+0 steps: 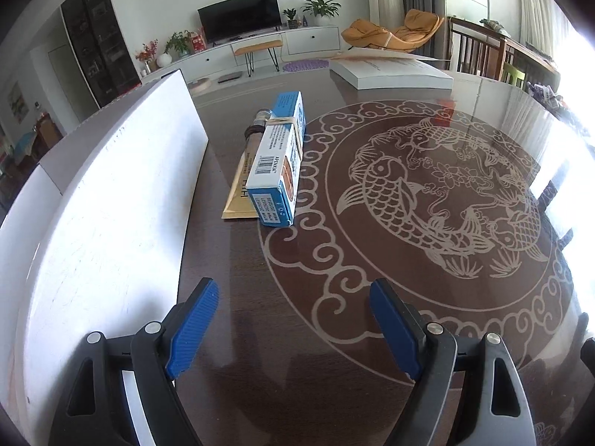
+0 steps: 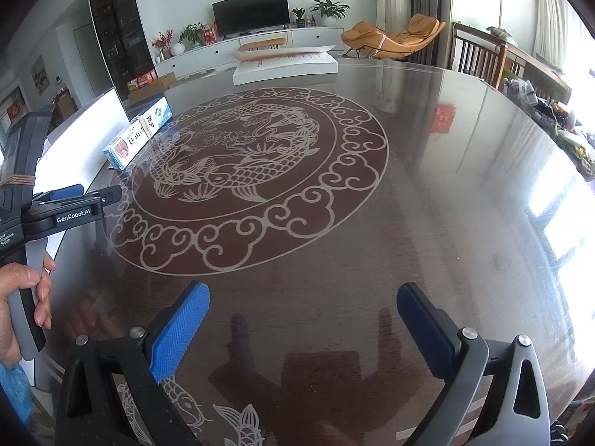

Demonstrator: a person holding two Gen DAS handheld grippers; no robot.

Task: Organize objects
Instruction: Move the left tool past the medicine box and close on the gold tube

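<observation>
A blue and white medicine box [image 1: 277, 160] lies on the dark table, bound by a rubber band to a gold tube [image 1: 241, 182] beside it. The box also shows far left in the right wrist view [image 2: 137, 137]. A large white box [image 1: 111, 200] stands just left of them. My left gripper [image 1: 293, 319] is open and empty, low over the table, a short way in front of the bundle. My right gripper [image 2: 303, 327] is open and empty over bare table. The left gripper also shows from the side in the right wrist view [image 2: 80, 200].
A flat white box [image 1: 390, 70] lies at the far table edge. The table [image 2: 409, 223] has a fish medallion in its middle. Wooden chairs [image 2: 479, 59] stand at the far right, with clutter along the right rim.
</observation>
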